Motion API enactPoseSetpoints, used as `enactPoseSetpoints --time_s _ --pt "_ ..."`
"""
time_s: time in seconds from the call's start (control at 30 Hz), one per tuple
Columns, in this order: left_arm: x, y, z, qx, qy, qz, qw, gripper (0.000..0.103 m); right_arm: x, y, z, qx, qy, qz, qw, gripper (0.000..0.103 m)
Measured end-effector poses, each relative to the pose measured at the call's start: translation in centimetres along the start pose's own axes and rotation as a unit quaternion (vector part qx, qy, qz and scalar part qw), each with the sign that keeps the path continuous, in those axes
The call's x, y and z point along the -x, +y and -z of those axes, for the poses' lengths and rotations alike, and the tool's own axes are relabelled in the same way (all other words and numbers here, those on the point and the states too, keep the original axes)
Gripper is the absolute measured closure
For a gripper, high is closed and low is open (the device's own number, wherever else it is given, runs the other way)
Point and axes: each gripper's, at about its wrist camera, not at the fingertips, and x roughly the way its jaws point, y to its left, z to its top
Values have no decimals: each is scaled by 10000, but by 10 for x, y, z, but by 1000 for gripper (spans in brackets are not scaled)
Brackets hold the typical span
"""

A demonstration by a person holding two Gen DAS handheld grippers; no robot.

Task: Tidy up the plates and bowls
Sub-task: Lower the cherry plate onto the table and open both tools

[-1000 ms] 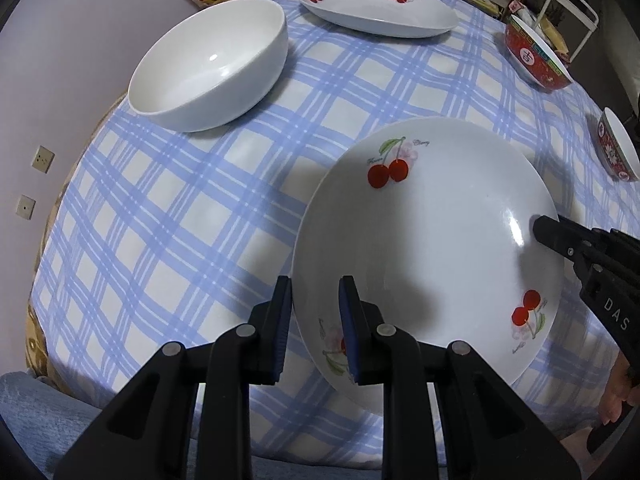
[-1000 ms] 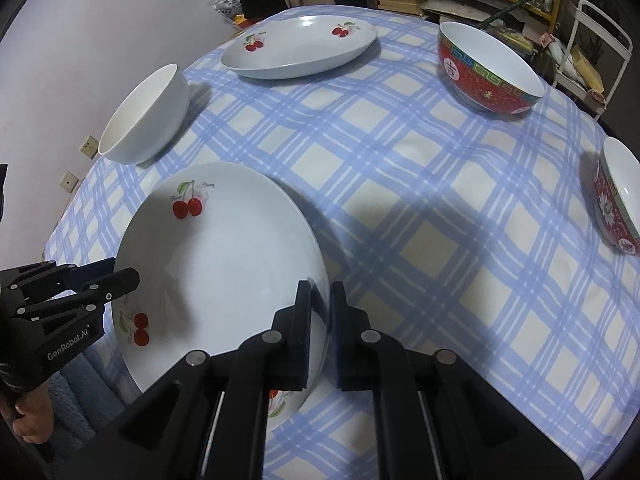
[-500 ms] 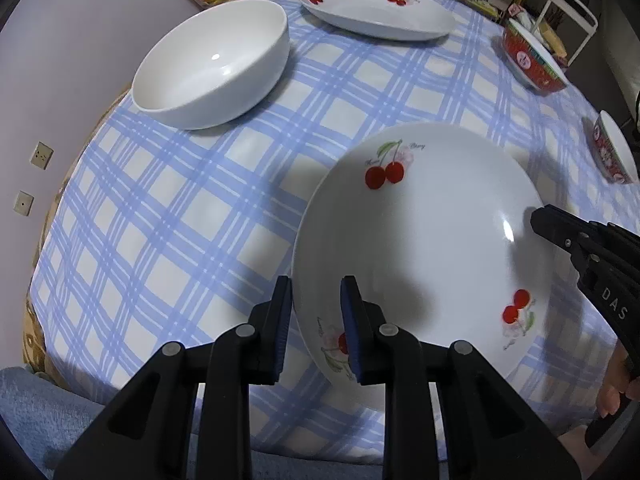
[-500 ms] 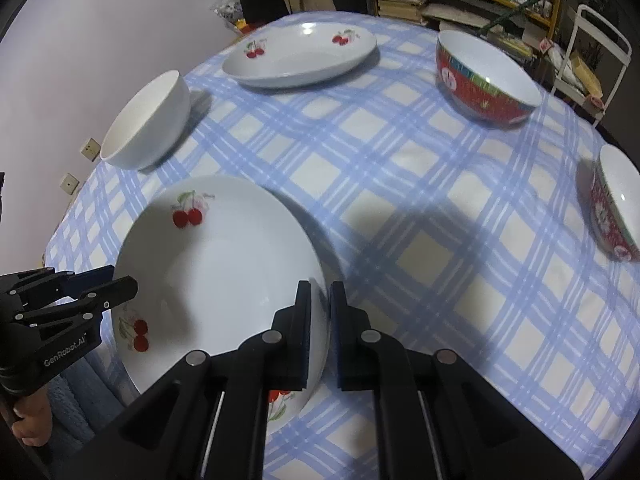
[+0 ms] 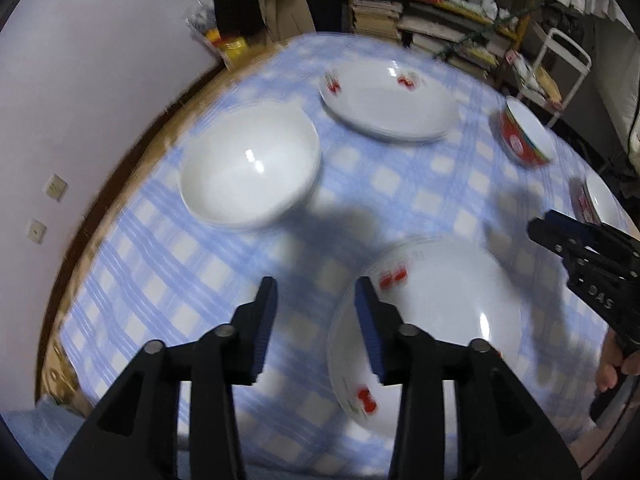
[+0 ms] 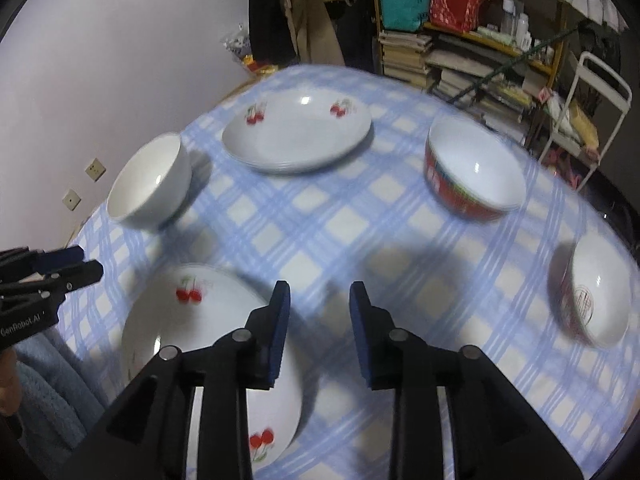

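Observation:
A white plate with cherry prints (image 5: 436, 312) (image 6: 188, 332) lies flat on the blue checked tablecloth, near the front edge. My left gripper (image 5: 316, 320) (image 6: 88, 262) hovers above its left rim, jaws opening, nothing between them. My right gripper (image 6: 318, 320) (image 5: 540, 226) hangs over the plate's right rim, jaws also opening and empty. Farther back sit a plain white bowl (image 5: 248, 164) (image 6: 148, 184) and a second cherry plate (image 5: 388, 104) (image 6: 296, 132). A red patterned bowl (image 6: 472, 172) (image 5: 524, 136) and another red bowl (image 6: 596, 300) (image 5: 600, 200) stand at the right.
The round table (image 5: 100, 216) stands close to a pale wall on the left. Behind it are shelves of books and boxes (image 6: 460, 60) and a white metal rack (image 6: 592, 92). A blue knitted cloth (image 6: 48, 392) lies at the near edge.
Both grippers let go of the near cherry plate's rim, opened and rose away from it. The plate now rests on the cloth, and more of the room shows.

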Motion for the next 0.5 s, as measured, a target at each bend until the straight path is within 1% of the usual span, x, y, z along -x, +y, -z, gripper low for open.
enactPoseSetpoints --time_s 0.07,0.1,0.2,0.23,0.27,0.3,0.33,0.37,0.5 --pt "0 3 -16 -31 -93 -21 9999 58 0 -4 -16 36 -103 55 9999 51" --pt "0 5 -27 -26 -113 1 9999 56 0 -6 -22 47 -155 80 9998 49" --pt "-1 9 -56 7 -222 50 9997 46 -6 -10 -45 99 -276 140 9995 37" --pt "-2 10 -65 -6 -277 50 9996 43 -9 -12 -53 102 -313 139 9994 28" --pt "-3 10 -74 -42 -324 33 9995 42 -13 -13 -61 100 -338 136 9993 20" --pt "-6 10 -85 -81 -352 4 9993 42 -16 -15 -71 98 -378 134 9991 17" --pt "-9 10 -96 -102 -360 -3 9993 39 -19 -16 -79 95 -414 129 9990 12" --pt "-13 11 -106 -95 -344 7 9994 34 -21 -17 -86 99 -442 134 9989 9" --pt "-31 18 -137 45 -204 39 9998 26 -35 -26 -119 -105 -534 109 9985 8"
